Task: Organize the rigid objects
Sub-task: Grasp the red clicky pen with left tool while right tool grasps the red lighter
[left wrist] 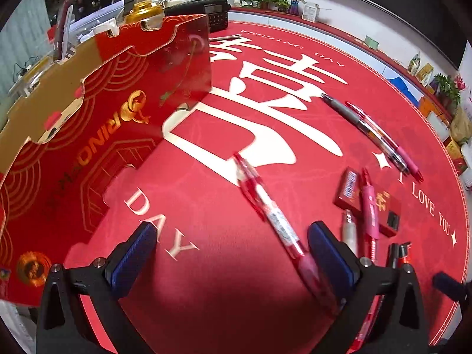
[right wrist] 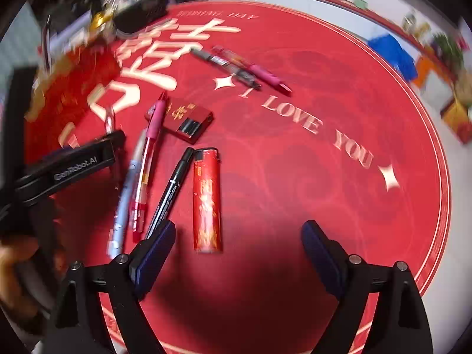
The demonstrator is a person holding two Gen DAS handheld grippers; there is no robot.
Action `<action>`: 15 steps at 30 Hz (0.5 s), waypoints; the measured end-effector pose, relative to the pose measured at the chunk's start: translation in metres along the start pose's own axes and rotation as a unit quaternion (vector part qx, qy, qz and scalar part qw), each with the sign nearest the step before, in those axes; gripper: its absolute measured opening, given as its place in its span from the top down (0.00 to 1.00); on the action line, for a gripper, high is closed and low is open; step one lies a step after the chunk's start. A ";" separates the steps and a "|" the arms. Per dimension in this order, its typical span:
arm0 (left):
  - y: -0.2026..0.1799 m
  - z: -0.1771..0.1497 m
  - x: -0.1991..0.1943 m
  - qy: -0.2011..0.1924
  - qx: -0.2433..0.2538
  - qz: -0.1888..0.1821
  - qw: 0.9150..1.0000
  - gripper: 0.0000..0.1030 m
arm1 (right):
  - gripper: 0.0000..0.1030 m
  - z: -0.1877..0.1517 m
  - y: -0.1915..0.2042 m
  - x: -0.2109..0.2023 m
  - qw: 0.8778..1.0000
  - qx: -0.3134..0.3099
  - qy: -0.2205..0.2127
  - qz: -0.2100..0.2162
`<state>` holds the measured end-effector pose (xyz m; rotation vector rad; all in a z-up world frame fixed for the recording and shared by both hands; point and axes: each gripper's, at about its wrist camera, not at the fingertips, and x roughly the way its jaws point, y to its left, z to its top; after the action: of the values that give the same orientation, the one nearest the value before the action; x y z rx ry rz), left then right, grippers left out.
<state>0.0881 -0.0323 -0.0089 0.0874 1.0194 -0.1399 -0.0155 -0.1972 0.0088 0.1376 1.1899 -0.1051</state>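
Two claws stand released: left gripper straddles a red pen beside the box, pads apart; right gripper hangs wide over the lighter, near the marker; risk: its left finger may nudge the marker, or the pen roll off; writing: "I LOVE YOU" on the mat, "GenRobot.AI" on the other gripper

Right gripper open above red lighter, pens beside
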 end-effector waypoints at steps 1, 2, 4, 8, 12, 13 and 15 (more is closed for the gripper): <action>-0.004 -0.001 -0.001 -0.004 -0.001 0.001 1.000 0.00 | 0.16 0.003 0.004 0.002 1.000 -0.012 0.001 -0.014; -0.008 -0.003 -0.003 -0.009 -0.004 0.003 1.000 0.00 | 0.20 0.004 0.005 0.002 1.000 -0.018 -0.002 -0.015; -0.013 -0.005 -0.003 -0.016 -0.009 0.006 1.000 0.00 | 0.31 0.006 0.007 -0.001 0.999 -0.030 -0.005 -0.010; -0.018 -0.006 -0.004 -0.022 -0.026 0.015 0.999 0.00 | 0.59 0.003 0.008 -0.006 0.999 -0.036 -0.006 -0.007; -0.020 -0.004 -0.003 -0.017 -0.036 0.022 0.999 0.00 | 0.66 0.002 0.007 -0.007 0.999 -0.035 -0.007 -0.008; -0.020 -0.004 -0.003 -0.015 -0.037 0.023 0.999 0.00 | 0.69 0.002 0.008 -0.008 0.999 -0.038 -0.007 -0.007; -0.023 -0.003 -0.002 -0.008 -0.035 0.021 0.999 0.01 | 0.81 0.002 0.010 -0.008 0.999 -0.043 -0.004 -0.008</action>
<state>0.0810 -0.0541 -0.0085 0.0449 1.0053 -0.0664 -0.0151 -0.1873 0.0173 0.0517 1.1847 -0.0674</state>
